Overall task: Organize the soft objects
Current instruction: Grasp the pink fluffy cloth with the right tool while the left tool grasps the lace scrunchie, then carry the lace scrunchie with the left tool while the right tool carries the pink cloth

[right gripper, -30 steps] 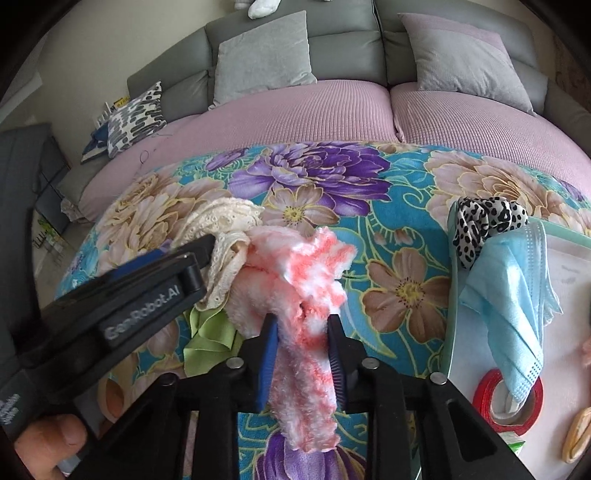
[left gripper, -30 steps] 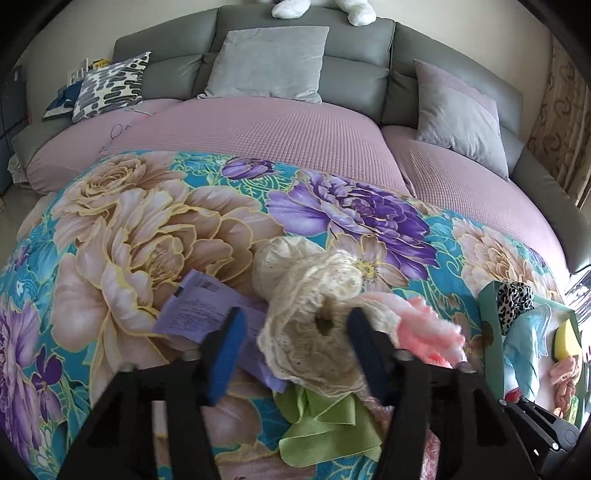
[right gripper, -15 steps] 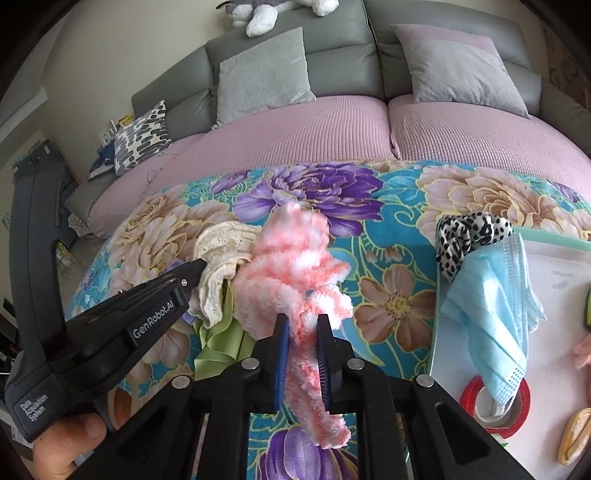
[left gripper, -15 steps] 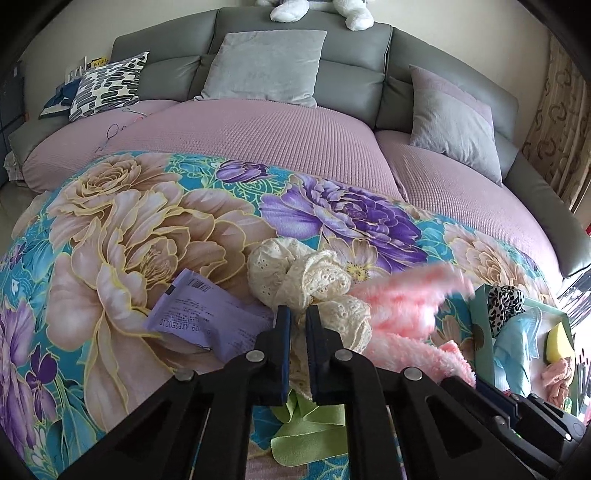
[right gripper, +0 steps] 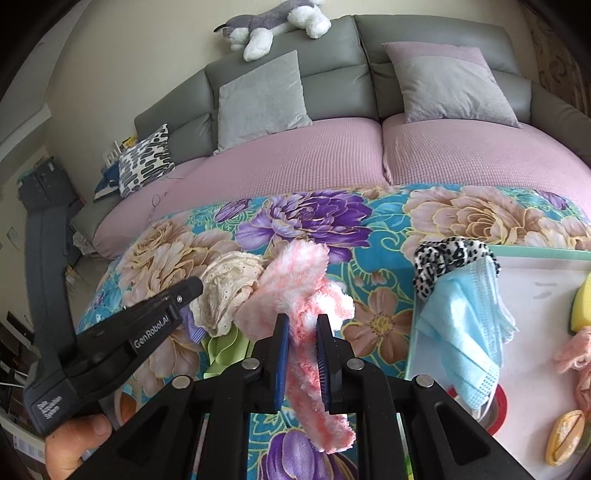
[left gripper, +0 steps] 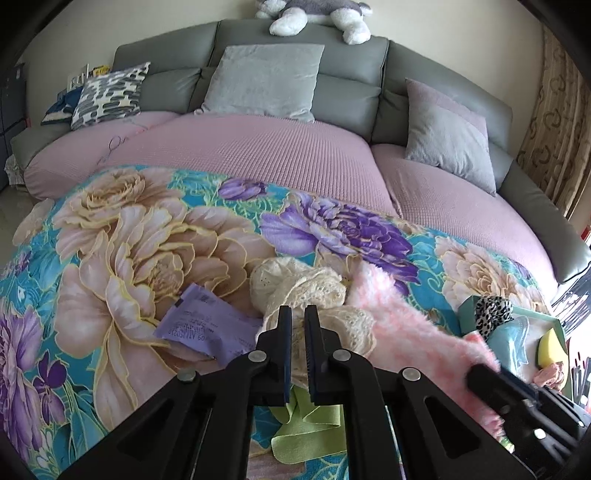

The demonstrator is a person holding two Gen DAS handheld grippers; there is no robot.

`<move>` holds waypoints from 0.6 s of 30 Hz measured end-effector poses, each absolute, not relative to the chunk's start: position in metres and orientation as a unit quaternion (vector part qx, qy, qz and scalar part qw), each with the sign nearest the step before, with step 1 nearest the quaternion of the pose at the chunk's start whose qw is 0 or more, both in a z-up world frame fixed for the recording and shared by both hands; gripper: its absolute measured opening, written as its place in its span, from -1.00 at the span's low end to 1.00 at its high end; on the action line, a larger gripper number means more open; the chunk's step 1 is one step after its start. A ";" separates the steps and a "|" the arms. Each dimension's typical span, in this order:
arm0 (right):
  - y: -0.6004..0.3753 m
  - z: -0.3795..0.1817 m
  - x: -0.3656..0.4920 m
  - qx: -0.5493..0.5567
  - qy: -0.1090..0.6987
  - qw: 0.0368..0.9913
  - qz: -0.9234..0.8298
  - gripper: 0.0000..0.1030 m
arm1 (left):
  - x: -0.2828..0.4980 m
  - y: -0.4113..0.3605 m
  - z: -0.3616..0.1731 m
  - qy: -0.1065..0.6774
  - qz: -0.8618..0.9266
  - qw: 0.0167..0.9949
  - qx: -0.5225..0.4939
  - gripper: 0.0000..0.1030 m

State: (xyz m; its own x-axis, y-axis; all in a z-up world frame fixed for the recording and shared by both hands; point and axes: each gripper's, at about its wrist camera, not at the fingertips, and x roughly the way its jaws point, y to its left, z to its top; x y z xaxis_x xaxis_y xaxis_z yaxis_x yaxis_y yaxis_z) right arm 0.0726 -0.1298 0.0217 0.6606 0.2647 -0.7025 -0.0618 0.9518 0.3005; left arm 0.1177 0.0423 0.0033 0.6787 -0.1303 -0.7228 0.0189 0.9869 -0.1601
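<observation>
Domestic living room: grey sofa (left gripper: 347,92) with cushions (left gripper: 264,79), plush toy (right gripper: 273,22) on the backrest, curtain (left gripper: 554,147) far right.

Both wrist views look steeply down, close over the floral blanket (left gripper: 122,254), toward the grey sofa back (right gripper: 332,51); shared: cream lace (left gripper: 303,288), pink fluffy fabric (right gripper: 295,280).

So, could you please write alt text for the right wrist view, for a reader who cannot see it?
The right gripper is shut on a fluffy pink scarf above a floral blanket, beside the left gripper, which pinches cream lace fabric. At right, a white tray holds a blue face mask and a leopard-print scrunchie.
</observation>
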 end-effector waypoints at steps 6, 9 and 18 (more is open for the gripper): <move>-0.141 0.014 0.075 0.131 0.416 0.897 0.073 -0.71 | 0.120 0.042 -0.004 0.415 -0.040 0.906 -0.068 -0.40; -0.146 0.012 0.076 0.132 0.418 0.896 0.065 -0.71 | 0.120 0.043 -0.006 0.415 -0.037 0.906 -0.071 0.32; -0.154 0.006 0.076 0.142 0.427 0.891 0.058 -0.71 | 0.128 0.033 -0.017 0.415 -0.029 0.908 -0.041 0.32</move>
